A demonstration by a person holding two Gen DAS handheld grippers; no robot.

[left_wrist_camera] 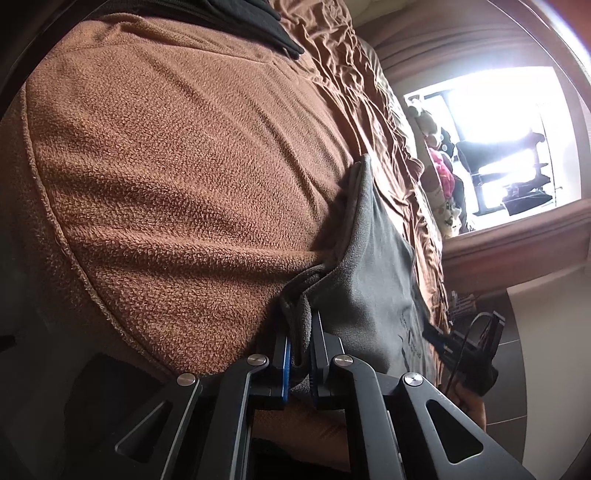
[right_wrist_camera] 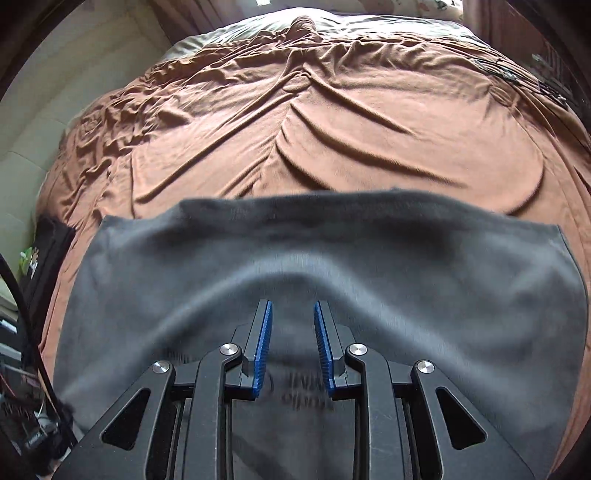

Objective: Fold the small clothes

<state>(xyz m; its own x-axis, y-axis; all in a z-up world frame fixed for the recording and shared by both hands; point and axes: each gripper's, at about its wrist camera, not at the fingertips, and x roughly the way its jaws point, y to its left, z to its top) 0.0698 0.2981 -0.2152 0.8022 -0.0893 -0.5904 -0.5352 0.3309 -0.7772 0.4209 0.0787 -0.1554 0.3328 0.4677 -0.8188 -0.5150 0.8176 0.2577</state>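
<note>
1. The left tool [left_wrist_camera: 300, 343] is clenched on a bunched corner of the grey garment [left_wrist_camera: 373, 280]; the blue pads press the folded cloth from both sides.
2. In the left wrist view, to the left of the grey garment, a brown fleece blanket [left_wrist_camera: 177, 177] fills most of the picture, its stitched hem curving down the left side.
3. Beyond the fleece blanket, at the top, lies a black cloth [left_wrist_camera: 251, 18].
4. To the right of the grey garment runs the wrinkled brown bed sheet [left_wrist_camera: 354, 92], with soft toys [left_wrist_camera: 439, 162] at its far side and a bright window [left_wrist_camera: 498, 140] behind them.
5. The other tool's black body [left_wrist_camera: 476, 343] shows low on the right, just past the grey garment's printed edge.
6. In the right wrist view the grey garment [right_wrist_camera: 424, 266] lies spread over the brown bed sheet [right_wrist_camera: 314, 129], its far edge a little rumpled and blurred, with faint printed lettering close below the camera.
7. The right tool [right_wrist_camera: 293, 314] hangs over the middle of the grey garment with its blue pads apart and nothing pinched between them: released.
</note>
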